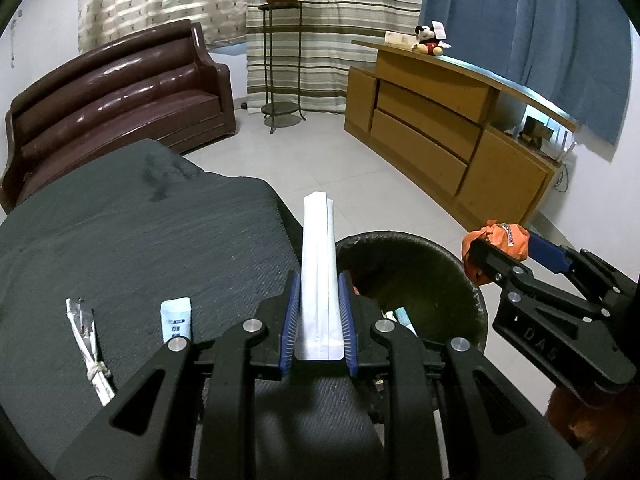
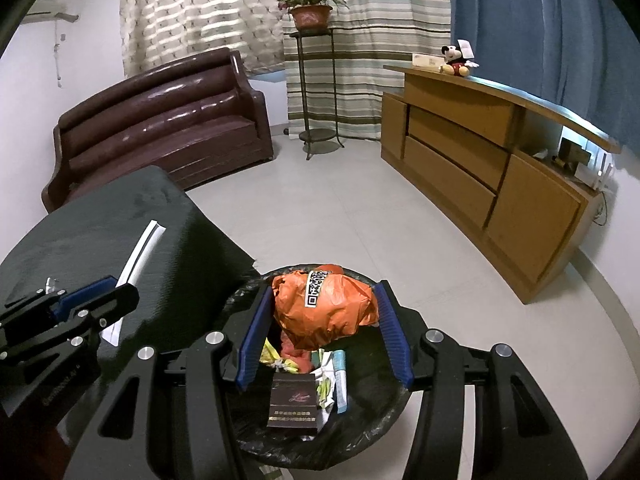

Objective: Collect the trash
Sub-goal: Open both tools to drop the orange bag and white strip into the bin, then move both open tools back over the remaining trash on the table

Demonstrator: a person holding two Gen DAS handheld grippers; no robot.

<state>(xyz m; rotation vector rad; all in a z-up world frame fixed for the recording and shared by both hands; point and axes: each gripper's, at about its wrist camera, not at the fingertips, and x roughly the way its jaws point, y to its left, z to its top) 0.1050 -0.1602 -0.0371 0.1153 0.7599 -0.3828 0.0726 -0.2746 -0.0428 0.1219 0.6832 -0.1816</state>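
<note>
My left gripper [image 1: 318, 316] is shut on a long white paper sleeve [image 1: 318, 272] and holds it at the table's right edge, beside the bin. The sleeve also shows in the right wrist view [image 2: 138, 256]. My right gripper [image 2: 322, 320] is shut on a crumpled orange plastic bag [image 2: 324, 308] with a QR label, right above the black-lined trash bin [image 2: 360, 436]. The bin [image 1: 460, 280] holds a dark box [image 2: 294, 404], wrappers and a small tube. The bag shows in the left wrist view [image 1: 496, 246] too.
On the dark table cloth [image 1: 120, 240] lie a knotted white strip [image 1: 90, 352] and a small white-blue packet [image 1: 176, 320]. A brown sofa [image 1: 120, 96], a plant stand [image 1: 282, 60] and a wooden cabinet [image 1: 440, 132] stand around the tiled floor.
</note>
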